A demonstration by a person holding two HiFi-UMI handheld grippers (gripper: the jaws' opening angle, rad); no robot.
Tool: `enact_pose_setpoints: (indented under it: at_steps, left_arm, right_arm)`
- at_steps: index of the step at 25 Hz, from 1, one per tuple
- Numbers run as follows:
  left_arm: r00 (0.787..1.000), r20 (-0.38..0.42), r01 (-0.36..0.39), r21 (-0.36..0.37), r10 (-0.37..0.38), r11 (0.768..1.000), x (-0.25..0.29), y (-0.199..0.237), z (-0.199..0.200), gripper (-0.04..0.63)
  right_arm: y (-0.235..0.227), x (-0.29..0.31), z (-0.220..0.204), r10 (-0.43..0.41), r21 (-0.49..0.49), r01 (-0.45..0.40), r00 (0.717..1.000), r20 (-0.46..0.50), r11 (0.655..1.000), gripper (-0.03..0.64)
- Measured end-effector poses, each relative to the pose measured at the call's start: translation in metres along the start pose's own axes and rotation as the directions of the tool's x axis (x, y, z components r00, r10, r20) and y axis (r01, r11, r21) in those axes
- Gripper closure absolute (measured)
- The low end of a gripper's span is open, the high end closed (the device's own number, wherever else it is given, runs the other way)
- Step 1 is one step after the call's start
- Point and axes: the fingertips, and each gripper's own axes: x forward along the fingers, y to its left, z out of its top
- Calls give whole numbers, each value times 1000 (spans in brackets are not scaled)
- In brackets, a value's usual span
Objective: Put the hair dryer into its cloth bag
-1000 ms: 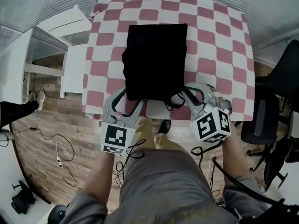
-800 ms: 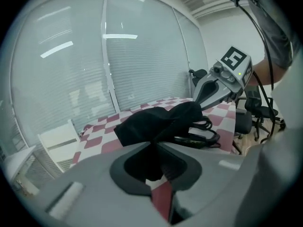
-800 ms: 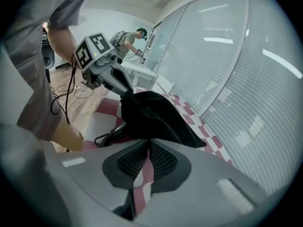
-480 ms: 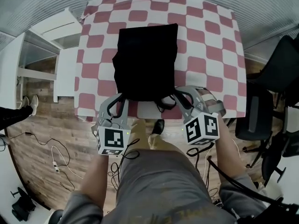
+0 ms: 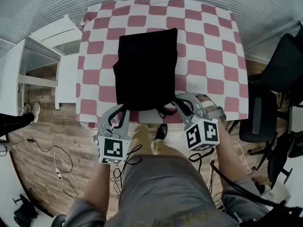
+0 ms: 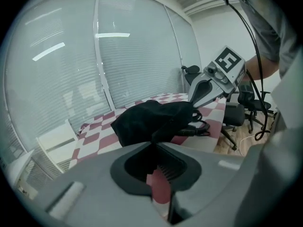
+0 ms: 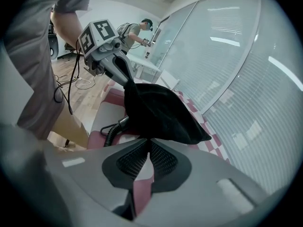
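1. Both grippers pinch the near edge of the bag, one at each corner of its mouth.
2. Left gripper: jaws almost together, with black cloth caught at their tips.
3. Right gripper: jaws narrow and clamped on a fold of the same cloth. They have just been closing a little further on it.
4. The rest of the bag stretches away ahead of both grippers and lies flat on the table.
5. The held edge rises from the table to the jaw tips.
6. Between the two grippers, a cord comes out from under the bag's mouth and curls on the table just below the jaws.
7. Of the dryer only this cord shows; its body is hidden, so I cannot tell how deep it sits in the bag.
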Motion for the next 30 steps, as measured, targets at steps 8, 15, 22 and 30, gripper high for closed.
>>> enact_pose_setpoints:
  at_steps: [8,15,22,30]
  left_arm:
    - [999,31,-12,0,12,1000,0,1,-2,564]
    - [990,126,-63,-11,64,998,-25,5,5,507]
    - [974,188,-103,-152,131,983,-64,19,20,495]
    - [919,349,-95,-254,183,963,-90,53,100,504]
  right_arm:
    - [4,0,-6,-38,30,38,999,-2,999,565]
    - [16,-13,-25,-50,111,52,998,-23,992,561]
    - [-7,-44,-26,-180,315,164,983,21,935,558]
    - [-48,-82,-23,-338,514,265,940,52,816,557]
